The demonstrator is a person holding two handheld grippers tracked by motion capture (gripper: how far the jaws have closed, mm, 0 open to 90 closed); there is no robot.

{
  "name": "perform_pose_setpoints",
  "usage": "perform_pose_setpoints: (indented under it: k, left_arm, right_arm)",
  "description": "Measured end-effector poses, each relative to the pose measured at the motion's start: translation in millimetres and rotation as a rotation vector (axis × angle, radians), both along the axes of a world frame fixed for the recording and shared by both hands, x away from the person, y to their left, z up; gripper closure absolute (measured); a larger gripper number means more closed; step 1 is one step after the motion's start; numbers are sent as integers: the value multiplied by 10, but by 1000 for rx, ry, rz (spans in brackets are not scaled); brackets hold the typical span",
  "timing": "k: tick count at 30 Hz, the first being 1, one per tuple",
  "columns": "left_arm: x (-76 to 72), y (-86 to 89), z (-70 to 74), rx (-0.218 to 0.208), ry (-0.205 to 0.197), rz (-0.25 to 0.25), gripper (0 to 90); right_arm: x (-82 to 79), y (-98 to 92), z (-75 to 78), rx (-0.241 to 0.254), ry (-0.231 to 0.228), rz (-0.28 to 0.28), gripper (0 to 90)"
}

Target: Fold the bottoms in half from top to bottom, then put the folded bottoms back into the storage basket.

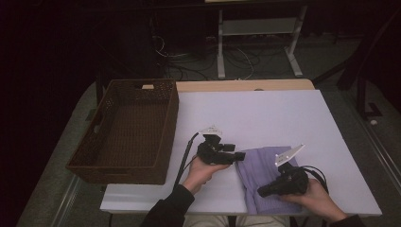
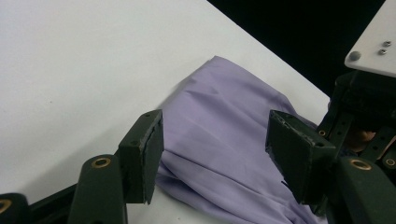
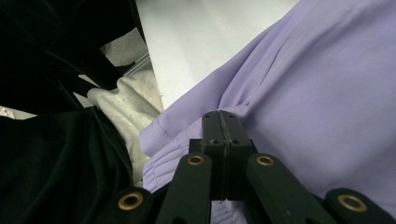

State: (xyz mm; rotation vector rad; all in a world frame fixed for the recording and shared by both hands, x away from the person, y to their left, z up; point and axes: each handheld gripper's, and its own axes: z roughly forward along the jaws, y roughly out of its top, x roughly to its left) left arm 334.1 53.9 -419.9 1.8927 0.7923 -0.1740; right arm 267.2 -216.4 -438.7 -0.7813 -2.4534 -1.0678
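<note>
A lilac cloth (image 1: 265, 163) lies crumpled on the white table (image 1: 265, 113) near its front right edge. My left gripper (image 1: 241, 155) hovers at the cloth's left edge. In the left gripper view its jaws (image 2: 215, 135) stand open, apart from the cloth (image 2: 224, 88), which lies beyond and below them. My right gripper (image 1: 261, 192) rests low on the front part of the cloth. In the right gripper view its jaws (image 3: 223, 116) are pressed together on a puckered fold of the cloth (image 3: 317, 84) near a stitched hem.
A brown wicker basket (image 1: 172, 123) stands on the table's left side, close to my left hand. The table's front edge runs just under both forearms. Desk legs and cables stand on the floor behind the table.
</note>
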Motion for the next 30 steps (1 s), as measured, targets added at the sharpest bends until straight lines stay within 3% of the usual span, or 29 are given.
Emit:
perform_pose_setpoints:
  k: [4,9,19,23,25,30]
  left_arm:
    - [-2,1,8,-6,1,2,372]
    - [3,0,31,-10,-2,-5,371]
    - [15,-17,83,-13,-5,-27,350]
    - [56,-46,61,-2,11,-12,334]
    - [91,-69,39,19,14,-7,325]
    - [180,-101,-54,37,36,-8,302]
  right_arm:
    - [7,-9,6,13,-8,-3,888]
    - [5,-108,109,57,-47,-56,837]
    - [-63,-463,323,122,-140,-273,661]
    - [-105,-602,355,112,-194,-406,507]
    - [-127,-652,352,78,-206,-477,442]
    - [-168,-722,296,62,-191,-541,335]
